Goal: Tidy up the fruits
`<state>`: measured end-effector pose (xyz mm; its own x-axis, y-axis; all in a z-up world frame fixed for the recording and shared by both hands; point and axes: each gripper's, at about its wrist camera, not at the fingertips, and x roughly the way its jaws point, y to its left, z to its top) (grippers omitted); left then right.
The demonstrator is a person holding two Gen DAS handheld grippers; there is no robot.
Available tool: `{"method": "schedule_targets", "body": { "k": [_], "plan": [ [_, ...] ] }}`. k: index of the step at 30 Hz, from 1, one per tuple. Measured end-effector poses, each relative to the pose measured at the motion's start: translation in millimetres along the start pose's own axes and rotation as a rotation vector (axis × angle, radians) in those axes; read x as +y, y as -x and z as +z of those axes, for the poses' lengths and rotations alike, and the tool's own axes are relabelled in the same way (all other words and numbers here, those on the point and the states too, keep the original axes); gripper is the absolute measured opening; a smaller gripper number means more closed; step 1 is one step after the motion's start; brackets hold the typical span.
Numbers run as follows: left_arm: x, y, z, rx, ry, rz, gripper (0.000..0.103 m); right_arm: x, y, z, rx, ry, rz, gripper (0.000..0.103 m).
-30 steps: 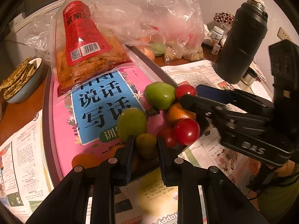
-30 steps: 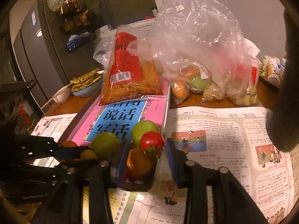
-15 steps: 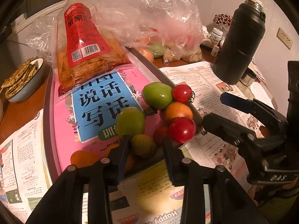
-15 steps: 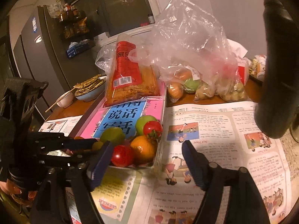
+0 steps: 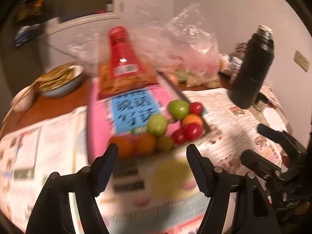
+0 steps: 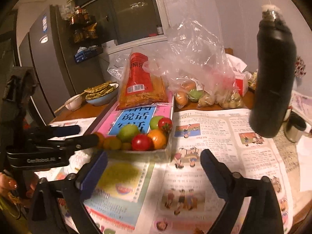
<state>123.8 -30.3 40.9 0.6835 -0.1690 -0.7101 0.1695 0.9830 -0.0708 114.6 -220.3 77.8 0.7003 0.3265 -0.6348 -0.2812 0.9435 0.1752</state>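
Both grippers, left [image 5: 152, 152] and right [image 6: 154, 156], have just been opening; jaws spread, empty, near the fruits [image 6: 140, 136].

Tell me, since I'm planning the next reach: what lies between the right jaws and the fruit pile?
Only newspaper covering the table; nothing else sits before the fruit pile. The right wrist view shows it.

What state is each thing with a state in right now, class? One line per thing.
left gripper: open, nothing between the jaws, just been opening.
right gripper: open wide, empty, just been opening.
black flask: upright, cap off.
fruits: piled in the tray's near corner.
clear plastic bag: open, produce inside.
blue bowl: full.
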Motion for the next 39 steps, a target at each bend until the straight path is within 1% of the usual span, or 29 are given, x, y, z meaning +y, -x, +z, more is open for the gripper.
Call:
{"method": "schedule_targets", "body": {
  "k": [2, 4, 7, 9, 11, 15, 20, 39],
  "plan": [
    [0.2, 6.9, -18.1, 0.005, 0.039, 0.027, 0.075, 8.0, 4.8, -9.4, 0.009, 0.024, 0.004, 0.102],
    [0.0, 8.8, -34.3, 0.015, 0.082, 0.035, 0.075, 13.0, 5.7, -19.2, 0.034, 0.025, 0.032, 0.102],
    [-1.7, 5.7, -50.0, 0.034, 0.102, 0.072, 0.075, 16.9, 7.8, -26.9, 0.038, 0.019, 0.033, 0.102],
    [-3.0, 5.2, -56.8, 0.038, 0.108, 0.080, 0.075, 19.1, 10.4, -32.0, 0.034, 0.017, 0.012, 0.102],
    [-3.0, 4.6, -62.1, 0.049, 0.118, 0.080, 0.075, 18.7, 11.6, -34.5, 0.039, 0.010, 0.015, 0.102],
    [-9.4, 3.3, -64.6, 0.062, 0.101, 0.088, 0.075, 12.7, 13.3, -37.7, 0.040, -0.018, -0.001, 0.102],
    [-13.4, 6.3, -65.3, 0.058, 0.096, 0.083, 0.075, 7.2, 13.7, -38.0, 0.040, -0.037, -0.011, 0.102],
    [-14.0, 9.7, -65.3, 0.051, 0.095, 0.105, 0.075, 7.3, 9.9, -42.3, 0.059, -0.040, -0.003, 0.102]
  ]
}}
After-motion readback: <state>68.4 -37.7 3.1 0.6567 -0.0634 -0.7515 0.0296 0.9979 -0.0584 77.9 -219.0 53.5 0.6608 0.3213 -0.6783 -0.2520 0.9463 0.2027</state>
